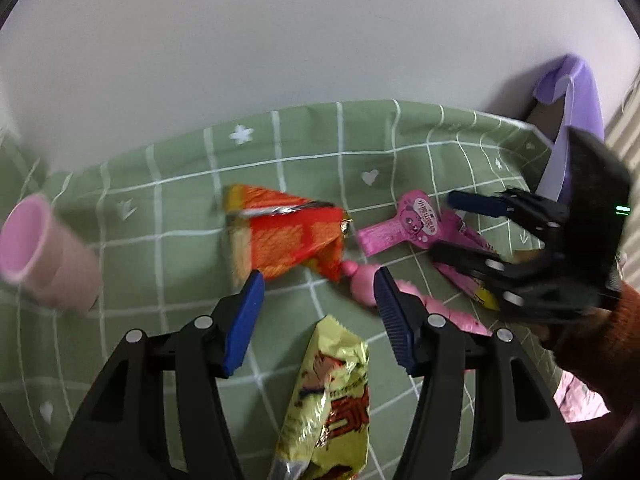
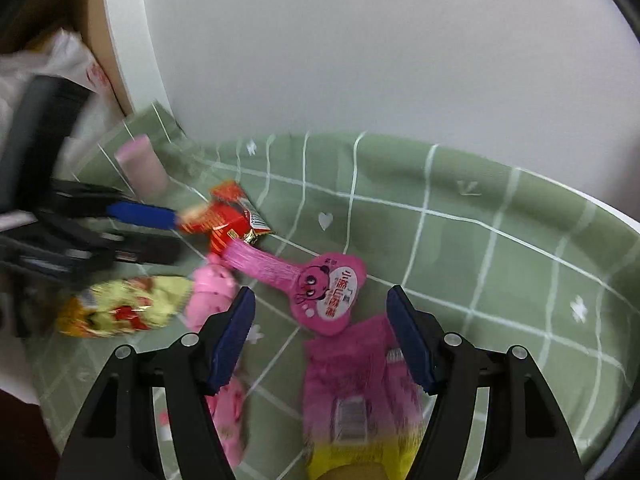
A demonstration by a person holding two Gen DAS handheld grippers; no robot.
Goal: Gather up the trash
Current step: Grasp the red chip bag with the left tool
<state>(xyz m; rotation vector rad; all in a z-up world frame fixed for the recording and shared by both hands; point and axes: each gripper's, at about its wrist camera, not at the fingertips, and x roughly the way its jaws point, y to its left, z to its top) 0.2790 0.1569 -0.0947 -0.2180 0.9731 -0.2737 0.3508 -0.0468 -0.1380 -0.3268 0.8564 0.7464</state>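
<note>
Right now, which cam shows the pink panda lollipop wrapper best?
Right wrist. The pink panda lollipop wrapper lies whole and sharp on the green tablecloth, printed face readable, ahead of the open right gripper. The left wrist view shows it smaller, off to the right, its far end hidden behind the right gripper's fingers.

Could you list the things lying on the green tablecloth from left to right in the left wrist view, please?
Pink cup → red and orange wrapper → pink bear-print wrapper → right gripper, open above the pink and yellow wrapper.
</note>
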